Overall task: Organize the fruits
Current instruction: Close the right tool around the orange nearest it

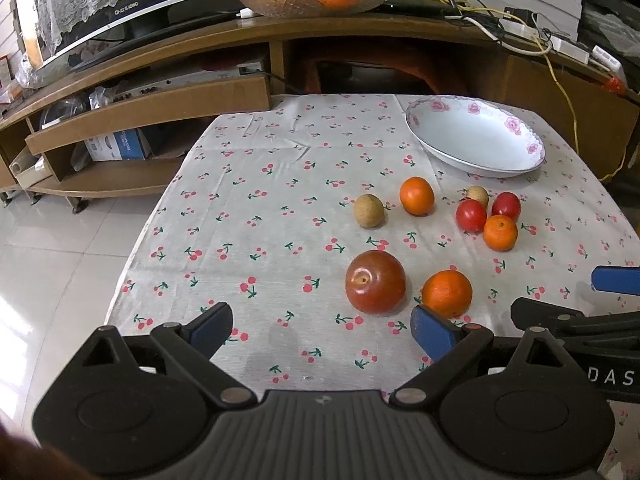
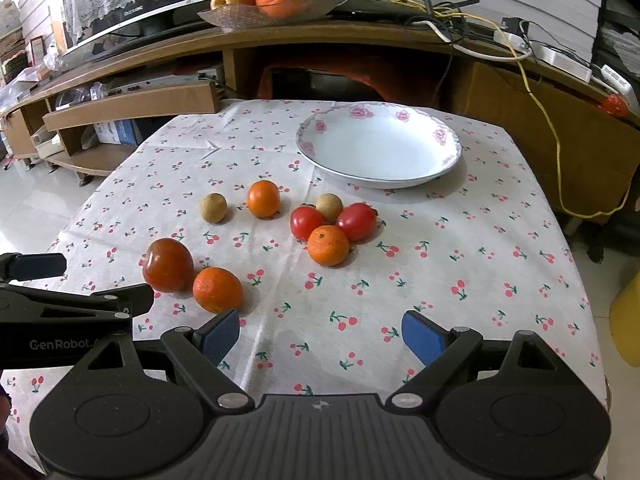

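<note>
A white flowered plate [image 1: 476, 140] [image 2: 380, 148] sits empty at the far side of the cherry-print table. Loose fruit lies in front of it: a dark red apple [image 1: 376, 282] [image 2: 168, 266], an orange [image 1: 447, 293] [image 2: 218, 290] beside it, another orange [image 1: 417, 196] [image 2: 263, 199], a tan longan [image 1: 369, 211] [image 2: 213, 208], and a cluster of two red tomatoes [image 2: 306, 222], an orange [image 2: 328, 245] and a second longan [image 2: 329, 207]. My left gripper [image 1: 322, 332] is open and empty just short of the apple. My right gripper [image 2: 320, 336] is open and empty, right of the near orange.
The table's left edge drops to a tiled floor [image 1: 52, 240]. Behind stands a wooden TV cabinet [image 1: 160, 104] with a glass fruit bowl [image 1: 312, 0] and tangled cables [image 2: 500, 36]. A yellow object [image 2: 628, 320] sits at the right edge.
</note>
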Demonstrator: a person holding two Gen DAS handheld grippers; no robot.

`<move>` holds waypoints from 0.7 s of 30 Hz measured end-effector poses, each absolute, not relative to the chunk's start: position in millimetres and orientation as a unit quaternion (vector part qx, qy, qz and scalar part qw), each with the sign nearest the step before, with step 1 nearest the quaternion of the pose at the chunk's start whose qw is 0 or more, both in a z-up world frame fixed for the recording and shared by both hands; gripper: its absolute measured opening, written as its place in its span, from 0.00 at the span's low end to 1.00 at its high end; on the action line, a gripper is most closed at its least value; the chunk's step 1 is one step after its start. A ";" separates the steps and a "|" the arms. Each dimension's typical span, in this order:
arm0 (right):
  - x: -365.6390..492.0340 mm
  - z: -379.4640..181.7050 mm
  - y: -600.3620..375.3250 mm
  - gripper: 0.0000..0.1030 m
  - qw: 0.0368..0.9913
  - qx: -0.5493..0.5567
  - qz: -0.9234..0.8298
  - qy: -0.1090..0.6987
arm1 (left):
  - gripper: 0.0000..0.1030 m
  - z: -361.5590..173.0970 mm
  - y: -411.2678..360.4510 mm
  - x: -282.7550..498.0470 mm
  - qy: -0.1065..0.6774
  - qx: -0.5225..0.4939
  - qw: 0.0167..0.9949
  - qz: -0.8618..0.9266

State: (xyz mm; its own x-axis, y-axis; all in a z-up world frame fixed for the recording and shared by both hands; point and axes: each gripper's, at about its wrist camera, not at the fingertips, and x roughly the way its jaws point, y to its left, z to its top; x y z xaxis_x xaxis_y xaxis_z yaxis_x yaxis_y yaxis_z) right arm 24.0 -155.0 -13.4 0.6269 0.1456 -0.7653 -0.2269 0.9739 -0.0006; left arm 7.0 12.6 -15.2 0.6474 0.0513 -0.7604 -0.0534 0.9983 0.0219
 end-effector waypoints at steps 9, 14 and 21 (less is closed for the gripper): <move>36.2 -16.3 -141.0 0.76 0.888 -0.058 0.168 0.425 | 0.97 -11.2 24.0 5.3 0.405 0.025 0.913 0.033; 43.7 -19.8 -122.3 0.68 0.875 -0.078 0.222 0.424 | 0.95 -13.8 34.6 9.9 0.408 0.033 0.911 0.042; 63.0 -33.3 -108.5 0.39 0.845 -0.087 0.262 0.458 | 0.94 -24.0 48.4 16.1 0.422 0.022 0.905 0.048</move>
